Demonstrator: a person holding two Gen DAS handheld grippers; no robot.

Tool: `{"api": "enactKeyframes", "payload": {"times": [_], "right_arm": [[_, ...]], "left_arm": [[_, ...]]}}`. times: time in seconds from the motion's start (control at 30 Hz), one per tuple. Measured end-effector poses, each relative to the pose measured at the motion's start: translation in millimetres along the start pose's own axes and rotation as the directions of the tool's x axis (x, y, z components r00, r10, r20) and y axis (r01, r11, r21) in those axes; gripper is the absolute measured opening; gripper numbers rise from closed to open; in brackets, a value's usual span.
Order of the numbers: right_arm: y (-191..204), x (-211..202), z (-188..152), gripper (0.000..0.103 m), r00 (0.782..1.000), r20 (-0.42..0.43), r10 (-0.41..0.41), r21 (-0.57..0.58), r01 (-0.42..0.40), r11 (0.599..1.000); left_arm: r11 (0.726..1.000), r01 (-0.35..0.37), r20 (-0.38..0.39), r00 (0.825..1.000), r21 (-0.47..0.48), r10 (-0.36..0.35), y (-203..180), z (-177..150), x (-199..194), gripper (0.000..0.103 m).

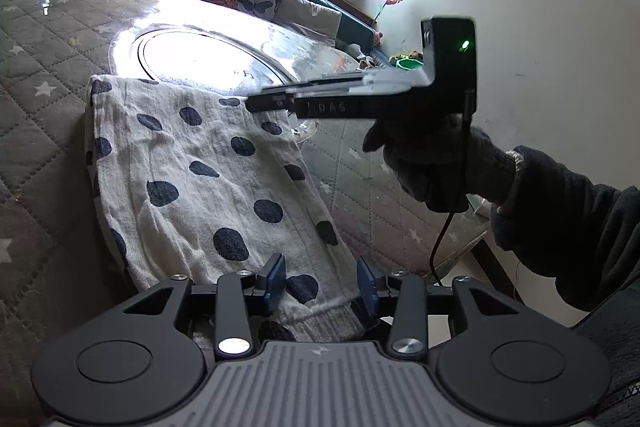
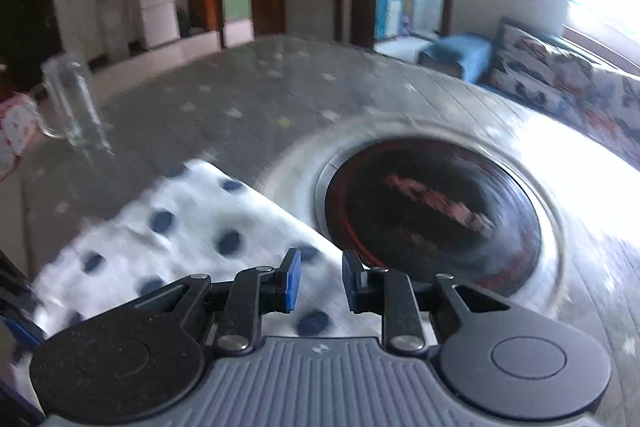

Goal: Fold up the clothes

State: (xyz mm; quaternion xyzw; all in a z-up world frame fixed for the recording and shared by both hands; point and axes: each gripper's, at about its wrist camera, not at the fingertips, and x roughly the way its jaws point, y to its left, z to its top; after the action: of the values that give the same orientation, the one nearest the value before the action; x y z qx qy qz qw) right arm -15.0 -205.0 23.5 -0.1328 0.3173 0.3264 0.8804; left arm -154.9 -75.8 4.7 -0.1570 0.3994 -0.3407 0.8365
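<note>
The left gripper [image 1: 322,285] is sitting with its blue-padded fingers [image 1: 276,281] partly open, straddling the ribbed near hem of the white cotton garment with navy polka dots [image 1: 200,171]. The cloth is lying between the pads, and neither pad looks to be pressing on it. The right gripper [image 2: 318,285] is showing a narrower gap; nothing is caught between its fingers [image 2: 291,279], and they are hovering over the garment's far edge.

In the left wrist view that right gripper [image 1: 272,103] is reaching in from the side in a dark-gloved hand [image 1: 436,167], above the far end of the garment.

The garment is lying folded lengthwise on the grey quilted star-print counter [image 1: 36,131], its far end reaching the rim of the round glass turntable [image 2: 432,211].

The risks, as I judge them: the left fingers are closing on only the top layer, so the fold is splitting; the slick, glossy cover is letting the cloth slide; a swinging right hand is nudging the clear glass mug [image 2: 70,99] near the counter's edge.
</note>
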Motion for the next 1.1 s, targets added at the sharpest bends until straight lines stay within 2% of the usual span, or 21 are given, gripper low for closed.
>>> {"api": "enactKeyframes", "payload": {"times": [0.2,0.3,0.4,0.53,0.67,0.77,0.87,1.1], "right_arm": [[27,27,15,0.022,0.996,-0.014,0.083,-0.045,-0.084,0.995],[30,42,17,0.022,0.995,-0.034,0.093,-0.035,-0.094,0.995],[30,53,16,0.022,0.997,-0.044,0.068,-0.041,-0.07,0.997],[32,47,22,0.022,0.998,-0.027,0.058,-0.037,-0.059,0.998],[44,38,36,0.022,0.994,0.015,0.111,-0.059,-0.11,0.992],[59,44,41,0.022,0.989,0.004,0.151,-0.093,-0.15,0.984],[72,61,43,0.022,0.988,-0.019,0.151,-0.133,-0.152,0.979],[74,82,47,0.022,0.992,-0.032,0.119,-0.127,-0.122,0.984]], "left_arm": [[1.0,-0.018,0.0,1.0,0.002,0.018,-4,-3,2,0.044],[1.0,-0.024,0.003,1.0,0.002,0.024,-6,-4,2,0.044],[1.0,-0.026,0.003,1.0,0.002,0.026,-5,-4,5,0.046],[1.0,-0.031,0.007,0.999,0.003,0.031,-8,-3,3,0.047],[0.999,-0.037,0.019,0.999,-0.004,0.037,-9,-3,-1,0.048],[0.999,-0.042,0.026,0.999,-0.009,0.042,-9,-4,-1,0.049],[0.999,-0.046,0.027,0.999,-0.021,0.047,-7,-6,-2,0.049],[0.998,-0.045,0.037,0.998,-0.041,0.046,-5,-8,-2,0.051]]}}
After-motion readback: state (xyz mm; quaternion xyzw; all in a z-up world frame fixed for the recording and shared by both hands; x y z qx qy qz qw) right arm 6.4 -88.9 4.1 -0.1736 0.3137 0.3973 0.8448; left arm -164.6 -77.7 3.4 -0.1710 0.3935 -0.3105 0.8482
